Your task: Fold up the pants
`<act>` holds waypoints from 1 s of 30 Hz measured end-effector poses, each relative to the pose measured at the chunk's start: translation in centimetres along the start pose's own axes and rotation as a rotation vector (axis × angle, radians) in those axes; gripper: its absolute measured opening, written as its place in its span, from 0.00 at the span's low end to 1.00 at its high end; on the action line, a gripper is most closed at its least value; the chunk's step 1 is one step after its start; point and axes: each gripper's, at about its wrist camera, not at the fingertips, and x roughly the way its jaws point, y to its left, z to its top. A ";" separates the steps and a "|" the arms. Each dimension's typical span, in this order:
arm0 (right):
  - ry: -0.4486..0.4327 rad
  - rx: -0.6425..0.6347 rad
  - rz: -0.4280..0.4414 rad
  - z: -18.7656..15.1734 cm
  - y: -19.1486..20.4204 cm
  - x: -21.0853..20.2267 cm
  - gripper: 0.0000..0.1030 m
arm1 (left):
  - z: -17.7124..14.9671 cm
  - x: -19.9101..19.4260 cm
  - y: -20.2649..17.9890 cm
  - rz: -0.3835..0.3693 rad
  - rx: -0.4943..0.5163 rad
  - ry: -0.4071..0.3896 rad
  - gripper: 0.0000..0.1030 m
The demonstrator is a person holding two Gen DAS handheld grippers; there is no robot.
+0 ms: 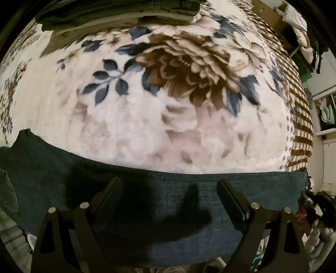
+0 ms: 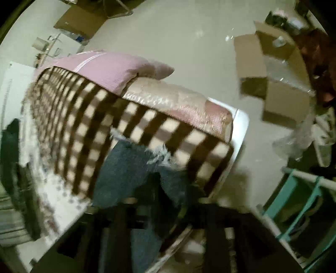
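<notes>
Dark blue jeans [image 1: 159, 201] lie across the near edge of the bed on a floral blanket [image 1: 147, 117]. My left gripper [image 1: 169, 184] is open just above the denim, its fingers spread wide, holding nothing. In the right wrist view, which is blurred, my right gripper [image 2: 156, 178] is shut on the frayed hem end of a jeans leg [image 2: 126, 168], which hangs over the bed's corner by the checkered blanket border [image 2: 88, 126].
A stack of folded clothes [image 1: 117, 14] sits at the far side of the bed. A pink pillow [image 2: 100, 67] lies at the bed's edge. Cardboard boxes [image 2: 273, 84] and a teal rack [image 2: 304, 199] stand on the floor to the right.
</notes>
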 end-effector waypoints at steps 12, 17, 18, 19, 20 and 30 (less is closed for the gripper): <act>0.062 0.051 0.327 -5.1 -1.5 3.2 0.61 | -2.1 5.4 0.8 0.043 -0.025 0.107 0.94; 0.080 0.093 0.386 -5.5 -3.2 3.2 0.59 | -2.7 6.1 1.6 0.032 -0.067 0.102 1.00; 0.086 0.086 0.384 -5.5 -3.6 3.1 0.59 | -2.7 6.2 1.5 0.035 -0.078 0.097 1.00; 0.084 0.064 0.372 -5.7 -3.9 2.9 0.59 | -2.8 6.2 1.5 0.038 -0.088 0.090 1.00; 0.086 0.055 0.378 -5.6 -4.1 3.0 0.59 | -2.9 6.2 1.5 0.041 -0.099 0.078 1.00; 0.039 0.050 0.553 -2.9 -1.1 5.9 0.33 | -1.2 7.0 0.9 0.073 -0.131 0.103 1.00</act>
